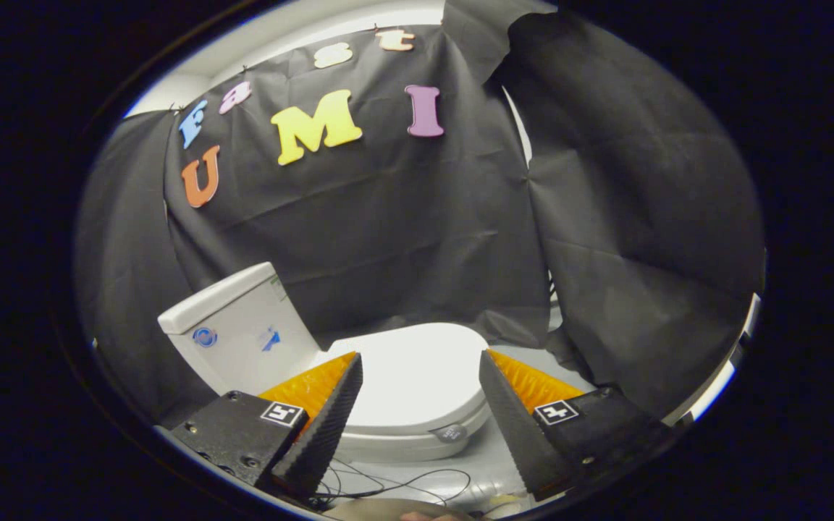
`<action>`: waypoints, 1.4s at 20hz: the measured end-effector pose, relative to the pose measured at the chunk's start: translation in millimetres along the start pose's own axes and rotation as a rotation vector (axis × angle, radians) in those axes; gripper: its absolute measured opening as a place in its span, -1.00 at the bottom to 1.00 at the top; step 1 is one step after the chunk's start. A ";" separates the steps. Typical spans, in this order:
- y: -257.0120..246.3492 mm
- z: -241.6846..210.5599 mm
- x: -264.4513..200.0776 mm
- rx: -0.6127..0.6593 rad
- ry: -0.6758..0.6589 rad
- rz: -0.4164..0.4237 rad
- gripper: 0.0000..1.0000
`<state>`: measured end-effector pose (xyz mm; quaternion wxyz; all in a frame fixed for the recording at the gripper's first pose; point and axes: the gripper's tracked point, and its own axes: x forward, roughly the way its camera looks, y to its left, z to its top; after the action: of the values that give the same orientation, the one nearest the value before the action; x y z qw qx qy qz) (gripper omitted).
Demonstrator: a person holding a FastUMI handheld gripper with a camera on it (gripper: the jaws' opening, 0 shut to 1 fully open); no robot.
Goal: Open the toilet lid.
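Observation:
A white toilet stands ahead of me, its lid (417, 376) lying flat and closed over the bowl. The white tank (239, 329) rises behind it, to the left of the lid. My gripper (420, 358) is open, held above and in front of the lid, and the lid's top shows in the gap between the two fingertips. Nothing is between the fingers, and they do not touch the lid. The lid's front rim (417, 433) shows just below the gap, with a small dark round tag (451, 433) on it.
Black cloth walls (402, 231) close in behind the toilet and to the right (641, 253). Thin dark cables (388, 485) lie on the pale floor (486, 459) in front of the bowl. A bit of a hand (431, 516) shows under the gripper.

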<state>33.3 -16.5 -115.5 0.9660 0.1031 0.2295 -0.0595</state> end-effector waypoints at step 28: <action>-68.7 -155.4 102.5 0.572 0.531 -0.061 0.94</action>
<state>46.2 -55.0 -309.8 0.8031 0.3731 0.4486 -0.1208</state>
